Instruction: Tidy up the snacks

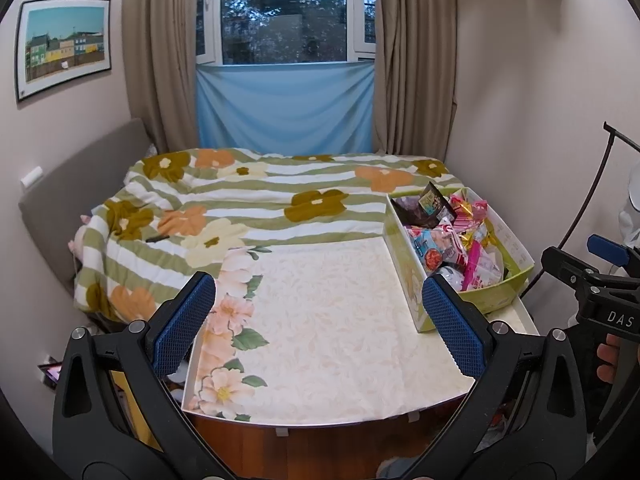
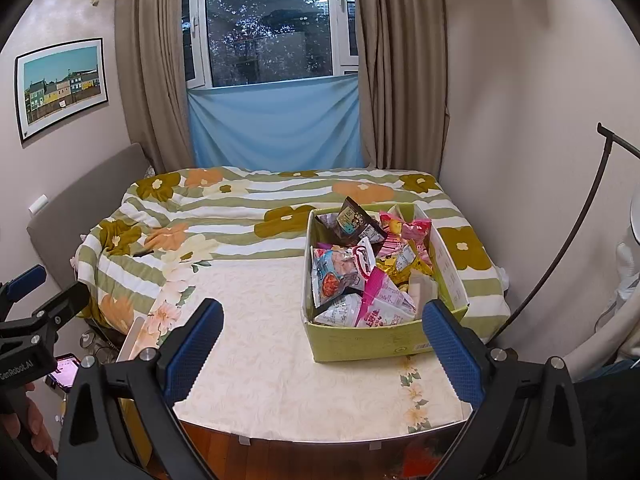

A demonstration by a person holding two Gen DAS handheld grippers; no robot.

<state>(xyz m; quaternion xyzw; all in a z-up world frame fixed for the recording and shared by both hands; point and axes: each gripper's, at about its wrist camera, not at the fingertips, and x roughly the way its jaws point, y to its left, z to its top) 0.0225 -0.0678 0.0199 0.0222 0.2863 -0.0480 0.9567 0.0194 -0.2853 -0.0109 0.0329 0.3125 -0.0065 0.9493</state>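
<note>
At the bench's far right corner, the green box point(image 2: 368, 340) of snack packets point(image 2: 360, 276) is sitting ahead of my right gripper point(image 2: 322, 344), nearer than my left gripper point(image 1: 318, 320); both are hovering spread, empty.

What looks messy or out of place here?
The snack packets are heaped every which way in the green box, some poking above its rim. Nothing has spilled onto the table. Both grippers are open and empty.

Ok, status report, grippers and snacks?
Left gripper open, empty. Right gripper open, empty. Snacks all in box. Nothing in the way.
</note>
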